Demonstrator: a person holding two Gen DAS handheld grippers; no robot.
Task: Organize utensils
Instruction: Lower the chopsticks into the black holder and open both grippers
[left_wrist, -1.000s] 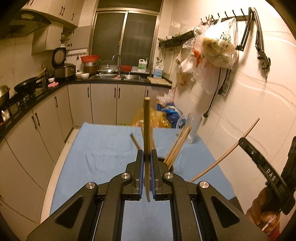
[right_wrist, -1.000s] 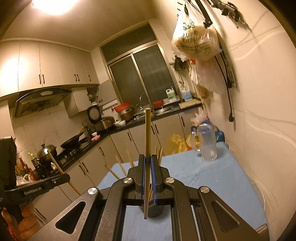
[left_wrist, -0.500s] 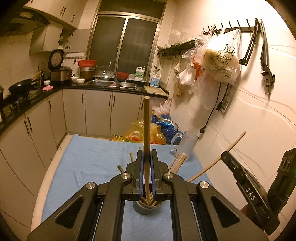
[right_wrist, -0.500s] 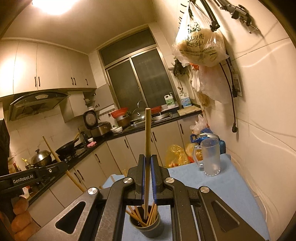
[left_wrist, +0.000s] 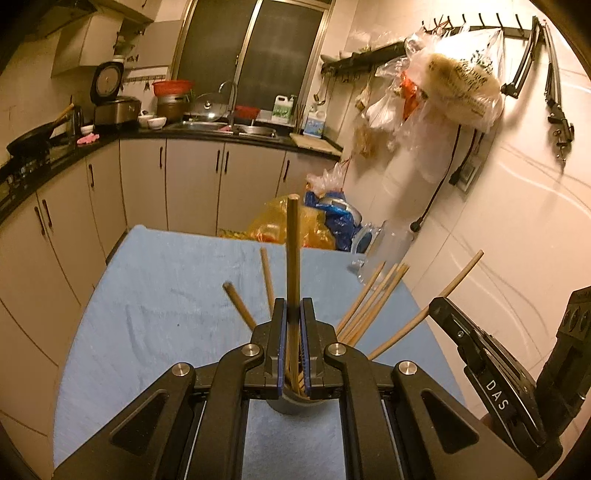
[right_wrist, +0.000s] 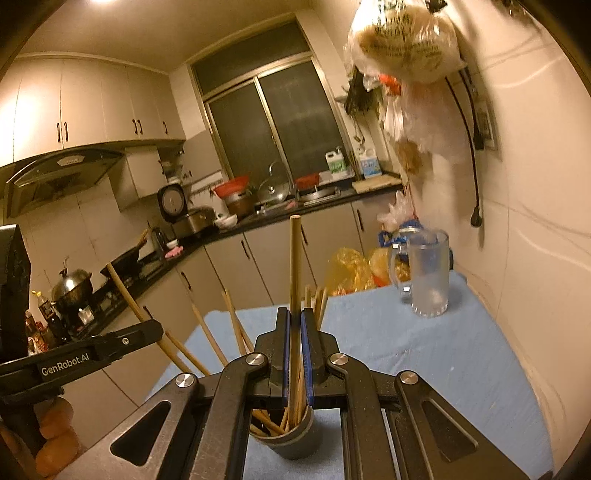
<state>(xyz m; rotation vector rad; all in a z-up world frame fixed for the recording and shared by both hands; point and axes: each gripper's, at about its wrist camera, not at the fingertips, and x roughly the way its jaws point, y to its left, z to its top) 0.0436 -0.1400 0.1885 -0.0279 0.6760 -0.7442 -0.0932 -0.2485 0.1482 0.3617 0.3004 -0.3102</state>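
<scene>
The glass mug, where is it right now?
In the right wrist view the glass mug stands upright on the blue tablecloth, at the far right near the wall, beyond the dark cup of chopsticks.

you are looking at a table (right_wrist: 461, 354) wearing a blue cloth, carrying a dark chopstick cup (right_wrist: 295, 441) and a glass mug (right_wrist: 428, 275).

A cup (right_wrist: 293, 439) stands on the table (right_wrist: 424, 354) with chopsticks (right_wrist: 221, 332) in it, fanning outward. A mug (right_wrist: 428, 273) stands on the table's far right, near the wall. Bags (left_wrist: 317, 225) lie behind the table; the counter (left_wrist: 207, 129) with sink runs behind them.
</scene>
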